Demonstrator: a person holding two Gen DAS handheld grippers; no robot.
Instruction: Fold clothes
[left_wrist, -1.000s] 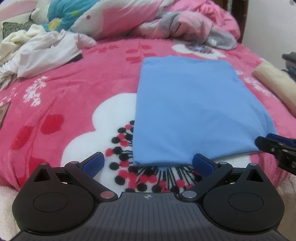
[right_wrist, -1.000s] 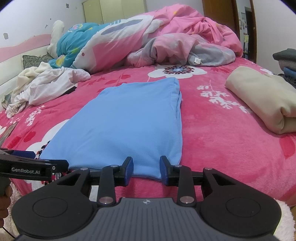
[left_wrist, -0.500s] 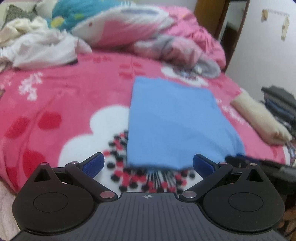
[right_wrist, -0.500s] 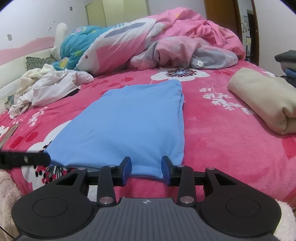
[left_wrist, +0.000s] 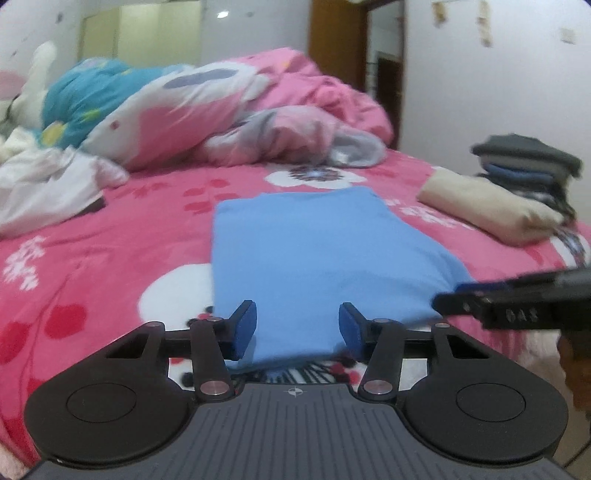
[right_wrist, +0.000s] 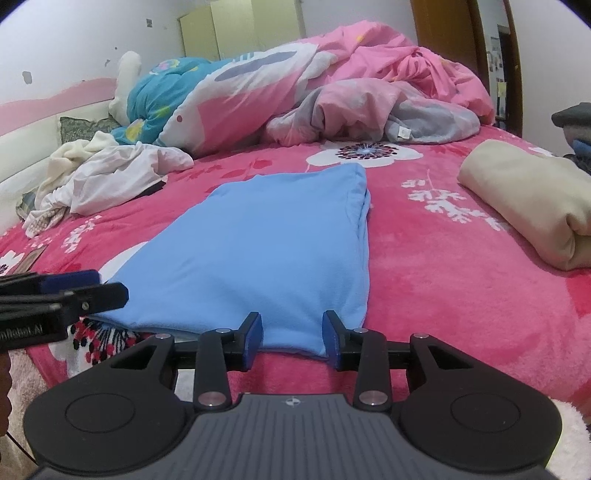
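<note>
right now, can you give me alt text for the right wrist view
The right gripper sits at the near edge of a folded blue garment on a pink flowered blanket, jaws either side of the hem with a gap showing. The left gripper reaches in at the garment's left corner; a folded beige cloth lies right.

The blue garment (right_wrist: 266, 251) is smooth, matt knit cloth, lying on a fuzzy, plush pink blanket (right_wrist: 461, 295). The grippers' bodies are matt black plastic with ribbed tops and shiny metal rivets (right_wrist: 211, 398).
</note>
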